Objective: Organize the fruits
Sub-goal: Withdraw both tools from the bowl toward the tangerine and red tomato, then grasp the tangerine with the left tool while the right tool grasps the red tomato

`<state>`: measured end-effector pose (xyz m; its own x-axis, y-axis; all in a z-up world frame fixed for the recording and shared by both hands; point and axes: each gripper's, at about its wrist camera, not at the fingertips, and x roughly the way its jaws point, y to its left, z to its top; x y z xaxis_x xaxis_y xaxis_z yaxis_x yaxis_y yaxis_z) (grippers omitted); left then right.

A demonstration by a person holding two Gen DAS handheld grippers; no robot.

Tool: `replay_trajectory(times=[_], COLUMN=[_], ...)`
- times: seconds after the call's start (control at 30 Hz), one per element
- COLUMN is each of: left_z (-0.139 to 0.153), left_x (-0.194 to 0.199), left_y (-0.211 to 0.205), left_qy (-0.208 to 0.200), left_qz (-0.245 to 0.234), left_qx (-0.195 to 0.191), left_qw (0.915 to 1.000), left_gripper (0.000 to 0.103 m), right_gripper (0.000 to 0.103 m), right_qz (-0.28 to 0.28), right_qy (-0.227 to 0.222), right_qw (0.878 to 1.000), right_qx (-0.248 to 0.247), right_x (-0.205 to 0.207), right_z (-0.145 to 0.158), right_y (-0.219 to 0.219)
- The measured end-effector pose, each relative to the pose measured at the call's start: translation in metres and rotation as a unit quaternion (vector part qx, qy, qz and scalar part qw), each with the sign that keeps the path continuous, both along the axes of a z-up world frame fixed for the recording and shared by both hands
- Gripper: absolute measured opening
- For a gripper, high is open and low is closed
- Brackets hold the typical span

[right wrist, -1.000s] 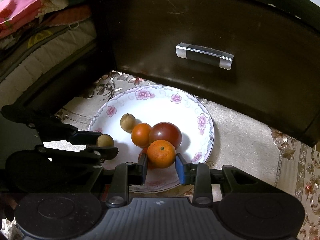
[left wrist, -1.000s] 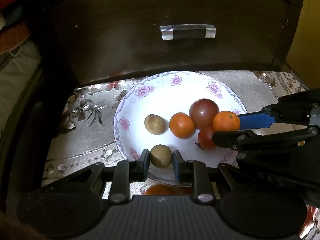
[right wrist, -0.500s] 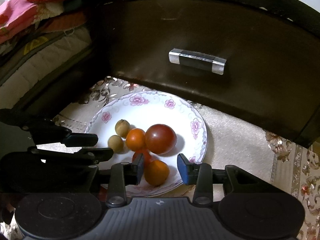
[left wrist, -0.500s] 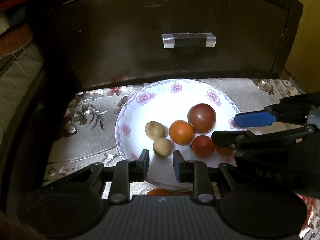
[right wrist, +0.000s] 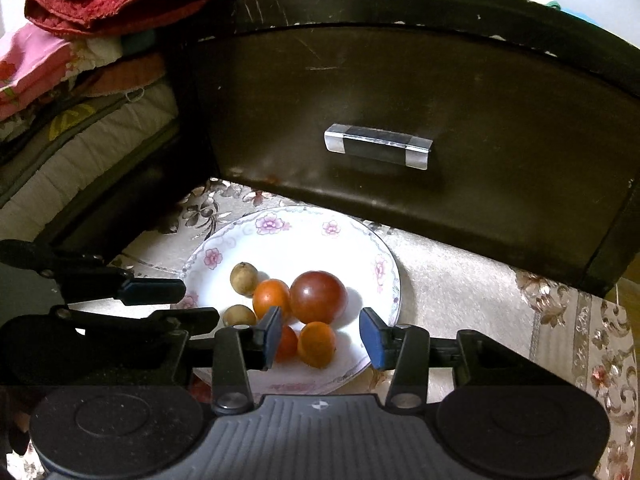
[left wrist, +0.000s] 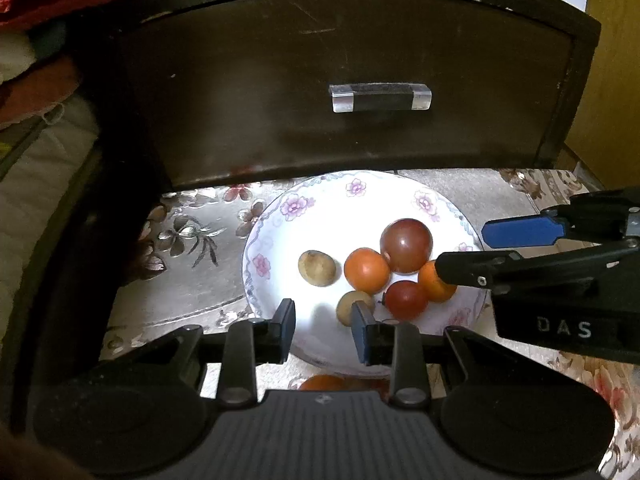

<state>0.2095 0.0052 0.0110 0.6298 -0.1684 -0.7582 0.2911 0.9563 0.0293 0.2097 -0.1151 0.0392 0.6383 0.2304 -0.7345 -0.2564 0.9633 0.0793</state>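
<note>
A white floral plate [left wrist: 320, 200] [right wrist: 288, 240] holds several fruits: a big dark red tomato [left wrist: 406, 245] [right wrist: 318, 297], an orange fruit [left wrist: 366, 270] [right wrist: 271, 296], a small red tomato [left wrist: 405, 300] [right wrist: 287, 343], a small orange [left wrist: 432, 282] [right wrist: 317, 344] and two tan longans [left wrist: 317, 268] [left wrist: 348, 308] [right wrist: 243, 273] [right wrist: 239, 315]. My left gripper [left wrist: 323, 330] is open and empty above the plate's near rim. My right gripper [right wrist: 318, 338] is open and empty, its fingers either side of the small orange lying on the plate.
A dark wooden drawer front [left wrist: 360, 60] with a handle [left wrist: 380, 98] stands right behind the plate. The plate rests on a floral cloth [right wrist: 480, 288]. Folded bedding [right wrist: 60, 120] lies at the left. An orange fruit [left wrist: 324, 382] shows below the plate's near rim.
Both grippers opened and drew back. The left let go of a longan and the right let go of the small orange; both fruits now lie on the plate.
</note>
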Motion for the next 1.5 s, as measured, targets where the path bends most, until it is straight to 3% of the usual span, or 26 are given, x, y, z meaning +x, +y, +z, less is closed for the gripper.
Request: replay_trajectory(times=[0.33,0.7,1.03,1.17,1.5], left_z=[0.002,-0.003,-0.014,-0.017,-0.028], left_x=[-0.019,-0.031,-0.033,-0.030,-0.026], left_y=[0.025,0.041,0.038,0.034,0.017], left_qy=[0.007,0.024,0.043,0.050,0.063], left_qz=[-0.001,-0.009,-0.033,-0.041,-0.070], left_qx=[0.000,0.004,0.003,-0.003,-0.024], left_qw=[1.0000,0.9997,0.9985,0.9979,0.9953], left_gripper=[0.038,0.039,0.039,0.039,0.049], right_gripper=[0.042,0.042,0.042,0.034,0.031], right_qz=[0.044,0.091,0.110,0.113,0.107], right_qy=[0.020,0.056,0.051,0.044,0.054], right_qw=[0.999,0.994,0.993,0.993,0.992], right_qx=[0.008,-0.019,-0.011,-0.009,-0.035], right_x=[-0.032,-0.045,-0.034,-0.033,-0.050], right_z=[0.004,-0.030,-0.049,-0.049,-0.041], right_y=[0.017,0.047,0.058,0.061,0.047])
